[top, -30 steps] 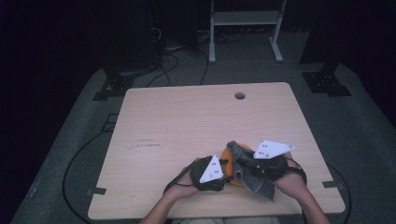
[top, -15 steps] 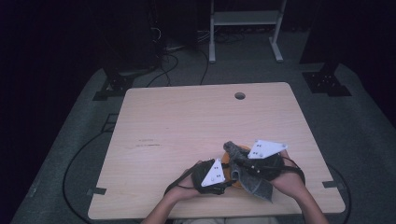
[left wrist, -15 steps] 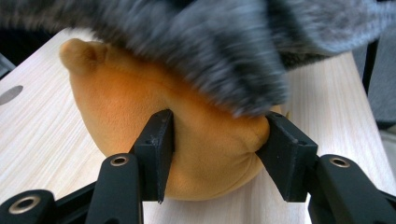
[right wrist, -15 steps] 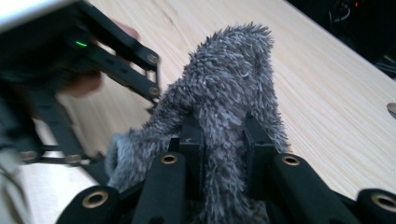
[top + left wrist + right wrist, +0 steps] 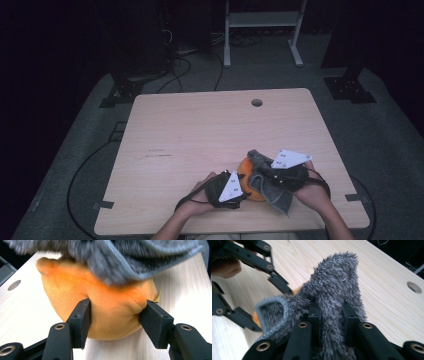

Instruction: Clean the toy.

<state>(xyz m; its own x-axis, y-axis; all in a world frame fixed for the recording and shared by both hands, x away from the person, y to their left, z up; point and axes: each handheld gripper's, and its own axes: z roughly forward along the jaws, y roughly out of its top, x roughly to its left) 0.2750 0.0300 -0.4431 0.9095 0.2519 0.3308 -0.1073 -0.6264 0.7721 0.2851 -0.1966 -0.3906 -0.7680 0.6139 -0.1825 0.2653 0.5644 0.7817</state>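
An orange plush ball (image 5: 245, 172) lies on the wooden table (image 5: 200, 130) near its front edge. My left gripper (image 5: 115, 307) holds it from the left side, both pads denting the plush (image 5: 110, 297); its jaws have just been opening a little with the ball still between them. A grey fuzzy cloth (image 5: 272, 192) lies draped over the top and right of the ball. My right gripper (image 5: 330, 308) is shut on a fold of that cloth (image 5: 332, 282). In the right gripper view the left gripper's fingers (image 5: 279, 282) reach in from the left.
A round cable hole (image 5: 256, 102) sits near the table's far edge. A white metal stand (image 5: 260, 30) and cables (image 5: 80, 175) are on the dark floor around the table. The person's hands rest at the front edge (image 5: 310, 197).
Both hands stay almost where they were. The grey cloth has shifted slightly on top of the orange ball.
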